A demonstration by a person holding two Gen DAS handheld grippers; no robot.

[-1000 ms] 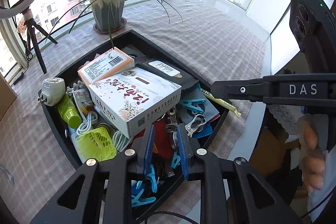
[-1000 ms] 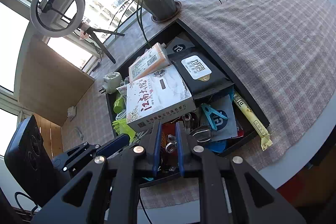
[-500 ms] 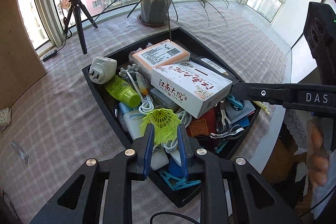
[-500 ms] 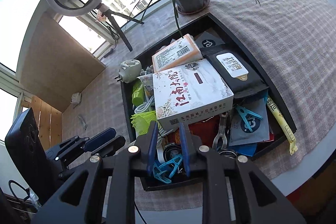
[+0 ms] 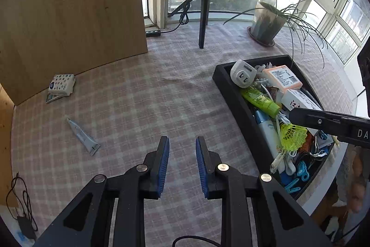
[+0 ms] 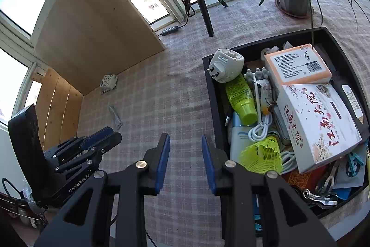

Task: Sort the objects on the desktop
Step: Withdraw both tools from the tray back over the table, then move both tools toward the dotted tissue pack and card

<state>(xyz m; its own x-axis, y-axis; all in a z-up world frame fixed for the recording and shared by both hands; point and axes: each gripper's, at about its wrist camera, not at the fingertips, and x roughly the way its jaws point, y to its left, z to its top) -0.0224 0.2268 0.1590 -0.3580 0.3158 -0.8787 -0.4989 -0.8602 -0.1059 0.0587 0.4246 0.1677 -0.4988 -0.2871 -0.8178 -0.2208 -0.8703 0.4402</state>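
Left wrist view: the left gripper (image 5: 182, 142) hangs over bare checked tablecloth (image 5: 143, 94), jaws parted and just been widening, nothing between them. The black tray (image 5: 238, 105) sits at three o'clock, heaped with clutter: a white plug adapter (image 5: 242, 73), a green tube (image 5: 260, 98), a yellow shuttlecock (image 5: 293, 136). At nine o'clock lies a small grey tube (image 5: 82, 137), and toward ten o'clock a tissue pack (image 5: 62, 85) rests against the wooden board (image 5: 69, 8). Over in the right wrist view, the right gripper (image 6: 186, 142) is released too, jaws just been spreading, empty, hovering just beside the tray's left wall (image 6: 214, 96). A white printed box (image 6: 319, 124) lies at three o'clock in there.
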